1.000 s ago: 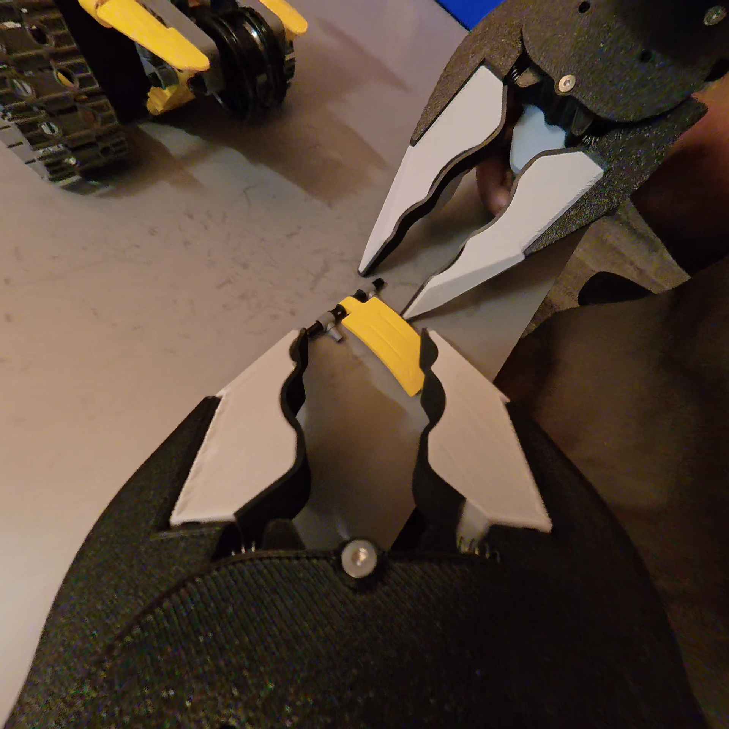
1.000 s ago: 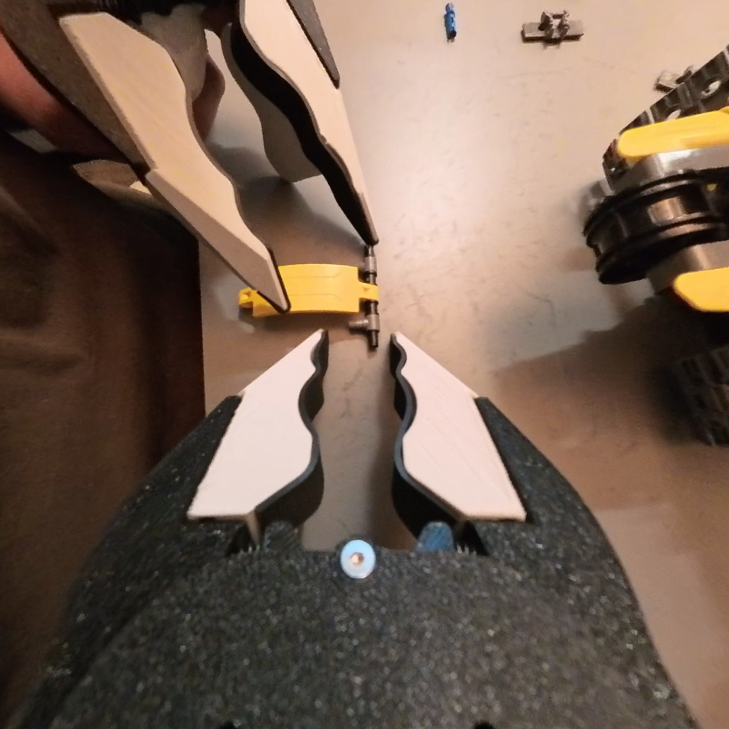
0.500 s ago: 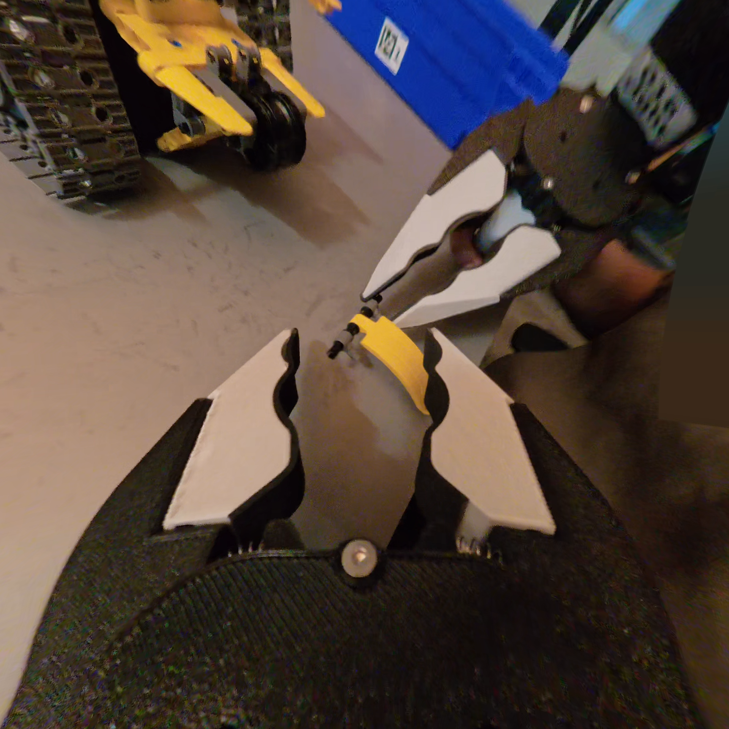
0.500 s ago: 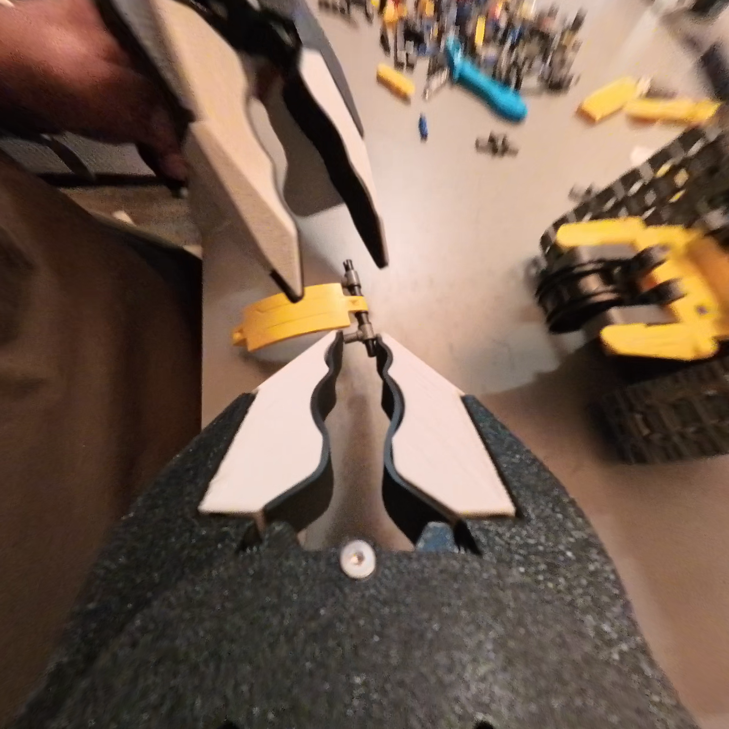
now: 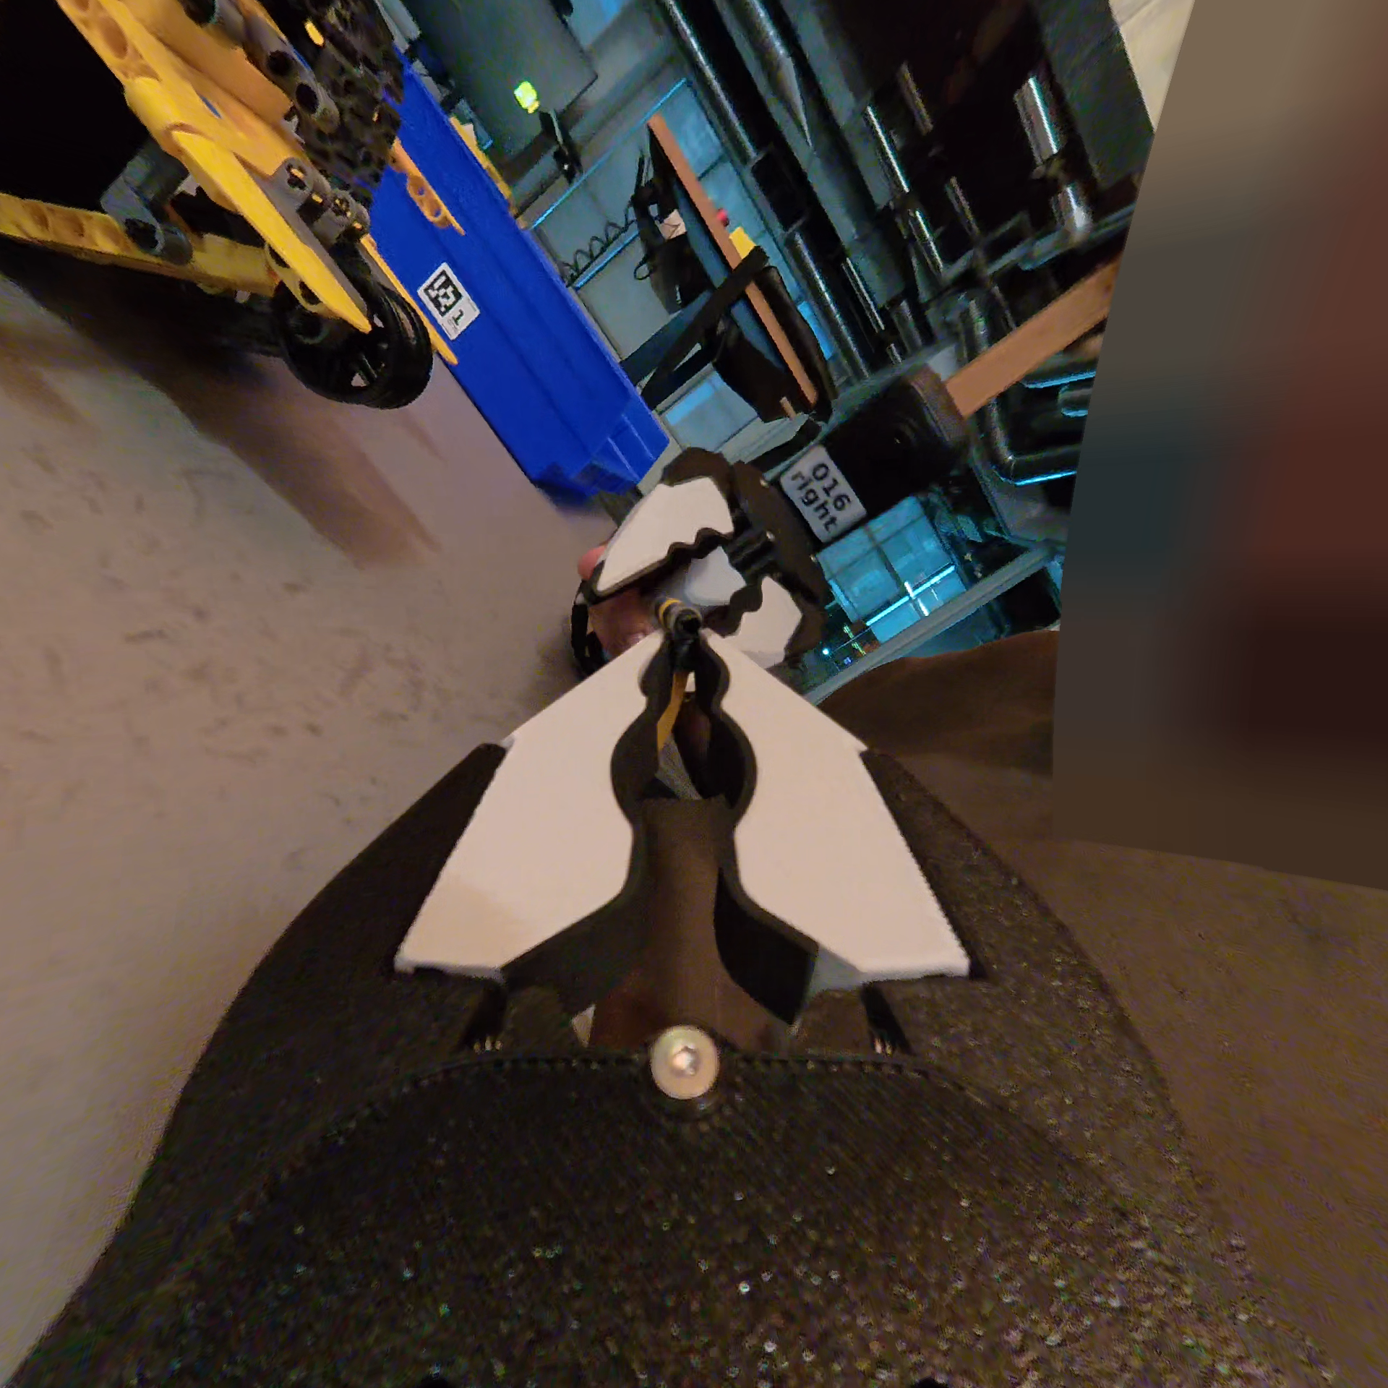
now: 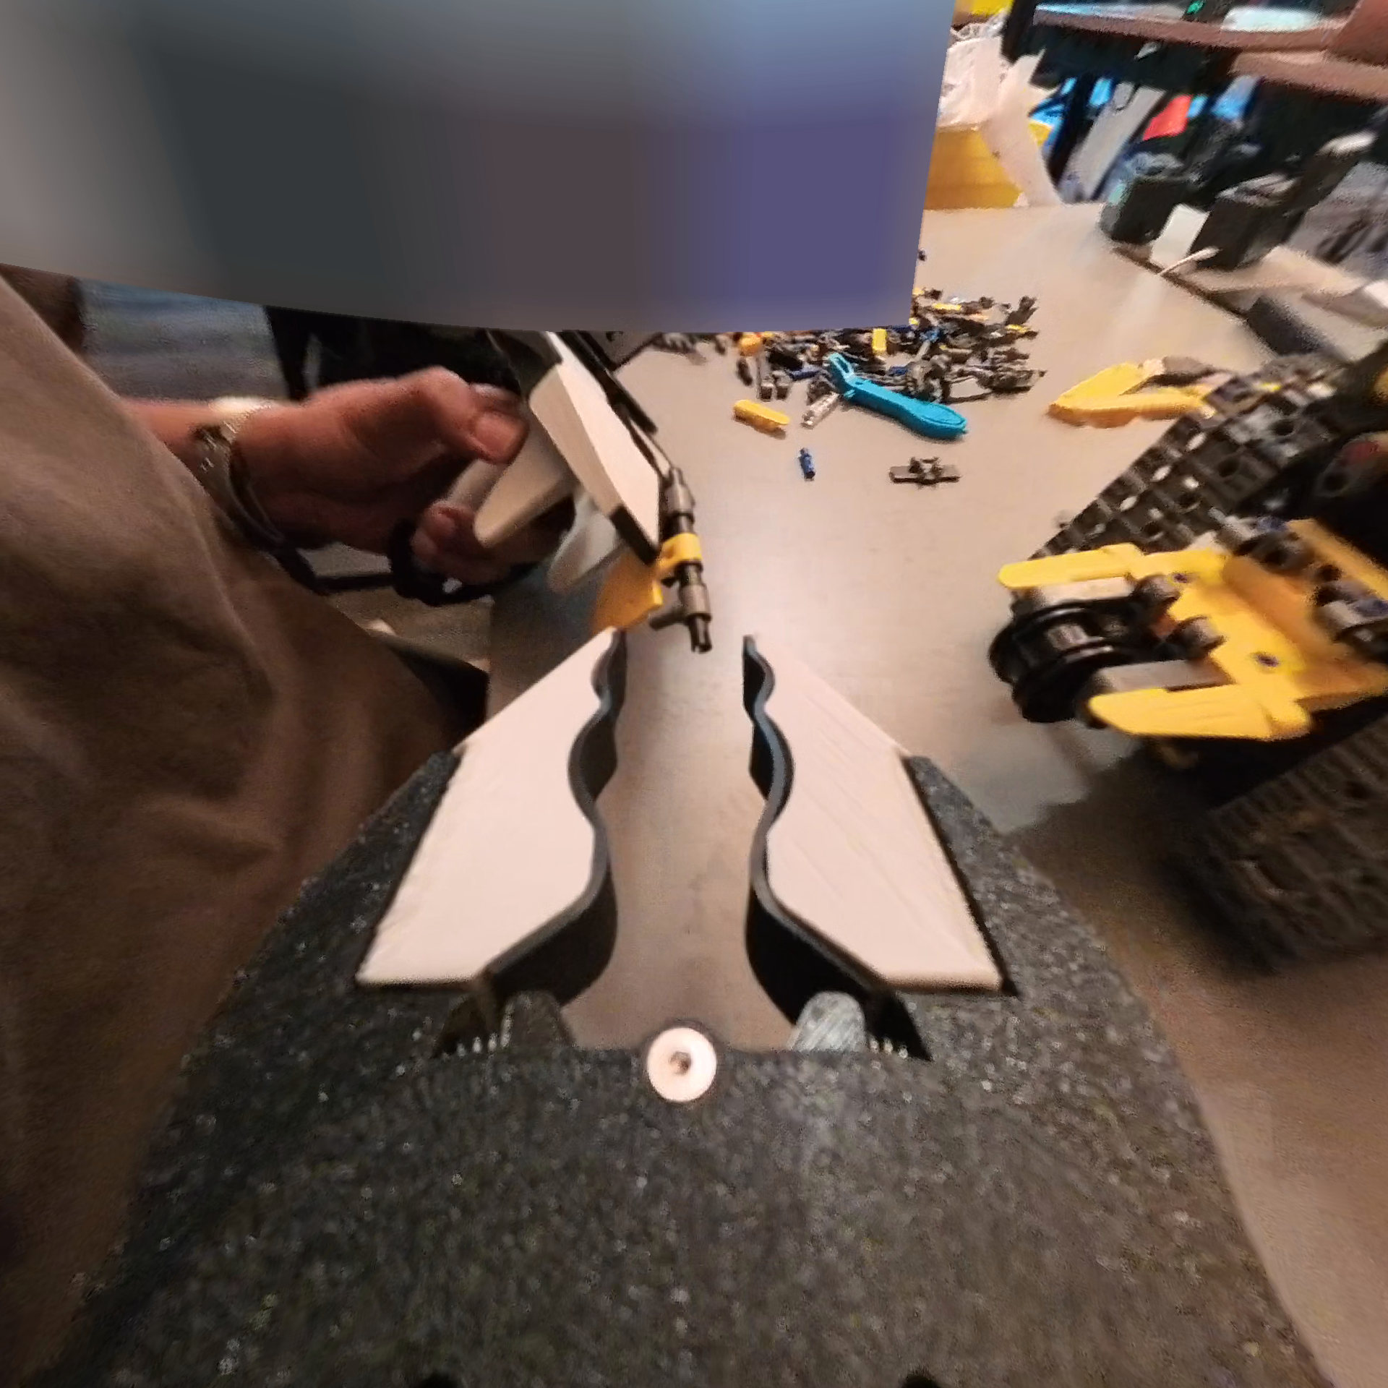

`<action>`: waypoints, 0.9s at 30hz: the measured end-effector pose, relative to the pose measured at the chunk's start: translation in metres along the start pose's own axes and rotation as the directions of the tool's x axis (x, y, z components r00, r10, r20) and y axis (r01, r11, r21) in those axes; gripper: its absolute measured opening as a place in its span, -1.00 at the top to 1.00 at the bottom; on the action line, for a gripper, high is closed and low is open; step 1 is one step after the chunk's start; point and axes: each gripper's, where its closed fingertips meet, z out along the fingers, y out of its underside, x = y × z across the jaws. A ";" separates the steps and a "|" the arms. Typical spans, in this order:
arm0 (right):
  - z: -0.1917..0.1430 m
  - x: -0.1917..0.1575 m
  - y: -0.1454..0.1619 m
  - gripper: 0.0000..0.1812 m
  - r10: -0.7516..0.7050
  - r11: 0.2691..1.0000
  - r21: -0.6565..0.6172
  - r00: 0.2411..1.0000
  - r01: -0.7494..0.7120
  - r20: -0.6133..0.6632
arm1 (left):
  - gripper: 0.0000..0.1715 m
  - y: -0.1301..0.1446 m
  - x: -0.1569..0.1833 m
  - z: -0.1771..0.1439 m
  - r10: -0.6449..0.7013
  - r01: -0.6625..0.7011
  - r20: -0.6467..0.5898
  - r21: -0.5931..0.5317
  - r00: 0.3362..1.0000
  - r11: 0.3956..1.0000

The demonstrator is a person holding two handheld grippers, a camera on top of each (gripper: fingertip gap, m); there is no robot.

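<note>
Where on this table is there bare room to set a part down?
Bare table lies between the open right gripper, the tracked yellow model and the loose parts pile. The left gripper holds a yellow panel piece there.

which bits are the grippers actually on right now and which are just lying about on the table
In the grippers:
left gripper, shut on the yellow curved piece
right gripper, open, tips beside its pin

Lying about:
yellow tracked model, loose parts pile, blue bin
</note>
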 end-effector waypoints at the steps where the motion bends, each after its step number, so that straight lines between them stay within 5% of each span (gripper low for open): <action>1: -0.001 -0.001 -0.003 0.67 0.049 0.998 0.025 0.998 -0.049 0.028 | 1.00 0.000 0.001 0.000 0.001 -0.001 -0.004 -0.001 1.000 1.000; 8: -0.011 -0.005 -0.019 0.83 0.326 0.927 0.103 0.909 -0.362 0.258 | 1.00 0.001 0.008 0.002 0.000 0.000 -0.054 -0.002 0.999 1.000; 14: -0.011 -0.008 -0.020 0.91 0.382 0.898 0.089 0.864 -0.431 0.327 | 0.99 0.001 0.011 0.004 0.007 -0.007 -0.070 0.004 0.998 1.000; 20: -0.011 -0.008 -0.019 0.92 0.264 0.948 0.106 0.930 -0.299 0.257 | 0.99 0.001 0.010 0.004 -0.072 0.074 -0.099 0.019 0.993 0.997; 27: -0.010 -0.005 -0.020 0.91 -0.067 0.994 0.095 0.996 0.061 0.053 | 0.99 -0.001 0.009 0.003 -0.117 0.121 -0.117 0.034 0.986 0.992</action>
